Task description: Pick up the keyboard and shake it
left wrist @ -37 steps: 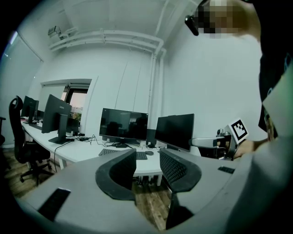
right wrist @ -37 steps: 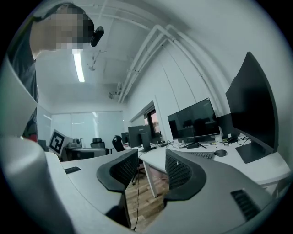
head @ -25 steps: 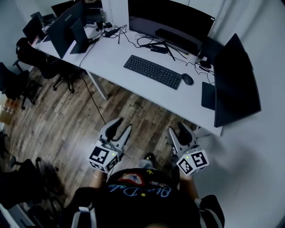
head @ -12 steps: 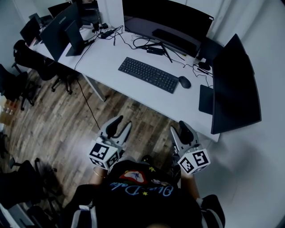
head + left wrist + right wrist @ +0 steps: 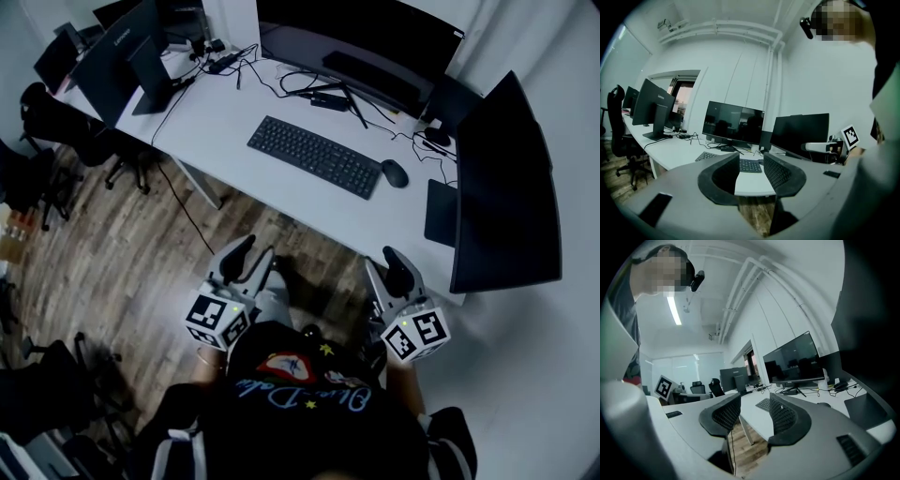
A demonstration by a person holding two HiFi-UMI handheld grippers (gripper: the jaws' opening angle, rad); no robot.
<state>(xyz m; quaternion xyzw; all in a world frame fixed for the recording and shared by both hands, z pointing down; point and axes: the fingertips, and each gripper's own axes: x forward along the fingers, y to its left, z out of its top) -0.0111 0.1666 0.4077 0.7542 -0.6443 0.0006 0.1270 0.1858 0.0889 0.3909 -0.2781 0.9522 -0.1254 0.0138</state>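
A black keyboard (image 5: 314, 157) lies flat on the white desk (image 5: 225, 112), in front of a wide curved monitor. Both grippers hang over the wooden floor, short of the desk's near edge and well apart from the keyboard. My left gripper (image 5: 251, 259) is open with nothing between its jaws; in the left gripper view (image 5: 751, 159) the keyboard (image 5: 706, 156) shows far beyond the jaws. My right gripper (image 5: 382, 266) is open and empty too; the right gripper view (image 5: 755, 401) shows the keyboard (image 5: 764, 404) far off on the desk.
A black mouse (image 5: 395, 172) sits just right of the keyboard. A curved monitor (image 5: 366, 47), a big dark monitor (image 5: 506, 178) at the right with a dark pad (image 5: 439, 214) beside it, another monitor (image 5: 117, 56) at the left, and cables crowd the desk. Office chairs (image 5: 52, 117) stand left.
The head view has shifted slightly, so the desk and keyboard sit a little differently in the picture. Both grippers stay low in front of the body, with their jaws as before.
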